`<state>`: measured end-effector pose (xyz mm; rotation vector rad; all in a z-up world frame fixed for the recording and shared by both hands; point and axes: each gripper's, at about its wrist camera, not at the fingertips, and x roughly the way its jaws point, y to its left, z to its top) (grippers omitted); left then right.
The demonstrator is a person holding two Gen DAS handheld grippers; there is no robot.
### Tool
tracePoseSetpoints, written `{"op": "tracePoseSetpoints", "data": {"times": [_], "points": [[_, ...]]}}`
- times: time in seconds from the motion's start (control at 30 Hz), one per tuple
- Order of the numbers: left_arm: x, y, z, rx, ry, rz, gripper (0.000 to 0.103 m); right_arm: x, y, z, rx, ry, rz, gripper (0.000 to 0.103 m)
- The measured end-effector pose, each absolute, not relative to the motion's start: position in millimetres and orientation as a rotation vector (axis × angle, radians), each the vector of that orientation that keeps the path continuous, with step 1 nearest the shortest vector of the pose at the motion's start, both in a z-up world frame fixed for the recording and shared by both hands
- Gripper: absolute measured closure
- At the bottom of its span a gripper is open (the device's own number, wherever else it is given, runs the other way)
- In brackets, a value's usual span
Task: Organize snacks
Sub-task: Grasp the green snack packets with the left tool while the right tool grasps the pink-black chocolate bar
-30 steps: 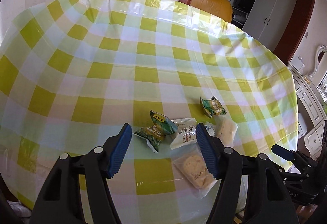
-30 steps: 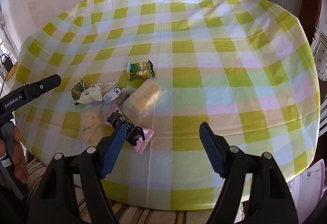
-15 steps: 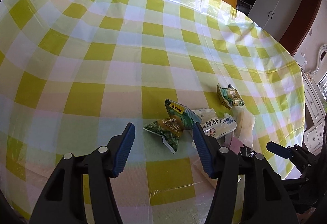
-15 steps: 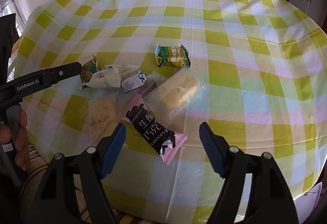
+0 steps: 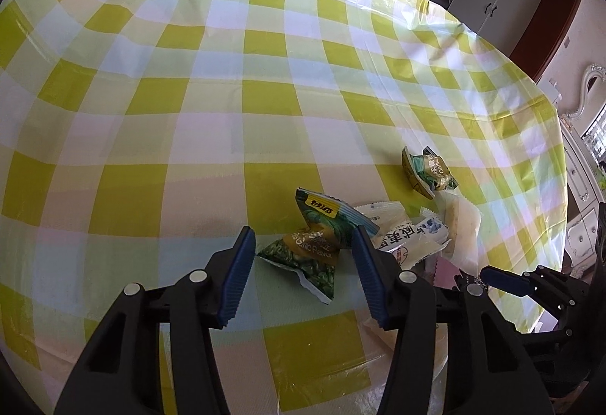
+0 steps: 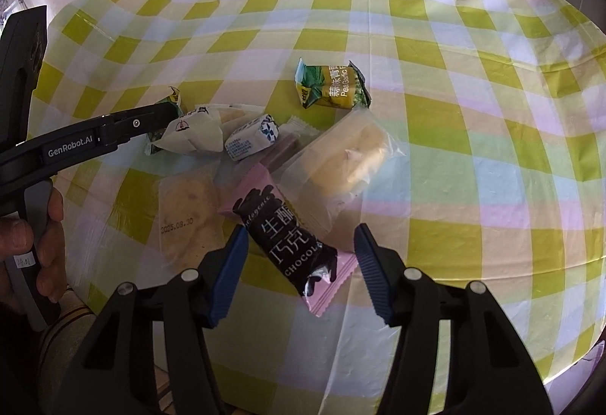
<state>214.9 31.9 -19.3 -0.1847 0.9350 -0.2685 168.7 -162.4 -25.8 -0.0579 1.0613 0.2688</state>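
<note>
A heap of snack packets lies on the yellow-checked tablecloth (image 5: 212, 100). My left gripper (image 5: 305, 265) is low over a green pea packet (image 5: 303, 254). The packet lies between the blue pads, and the jaws are closing with small gaps left on both sides. A teal packet (image 5: 329, 212) and a white packet (image 5: 403, 244) lie just beyond it. My right gripper (image 6: 301, 265) straddles a pink and black chocolate bar (image 6: 286, 233); its jaws are closing too and the pads are clear of the wrapper. The left gripper (image 6: 166, 112) shows at the pile's left side.
Around the bar lie a clear bag with a yellow cake (image 6: 341, 157), a clear cracker bag (image 6: 185, 214), a white-blue candy (image 6: 252, 136) and a separate green pea packet (image 6: 333, 87). The table's near edge (image 6: 341, 358) is right below the right gripper. A hand (image 6: 34, 252) holds the left handle.
Both grippers have come down toward the pile and their jaws have narrowed. The left one now has the green packet between its pads, the right one the chocolate bar.
</note>
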Motion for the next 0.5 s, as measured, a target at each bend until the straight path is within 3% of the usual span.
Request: {"op": "tracePoseSetpoints", "data": {"times": [0.17,0.23,0.5], "points": [[211.1,31.9,-19.3,-0.178,0.935,-0.276,0.056,168.1,-160.9,-27.0,-0.06,1.065,0.277,0.053],[210.3,32.2,-21.4,-0.176,0.946,-0.275,0.066,167.7,-160.4,-26.9,-0.063,1.063,0.279,0.054],[208.1,41.0,-23.6,-0.204,0.945,-0.245,0.063,161.5,-156.5,-22.6,-0.079,1.057,0.309,0.064]]}}
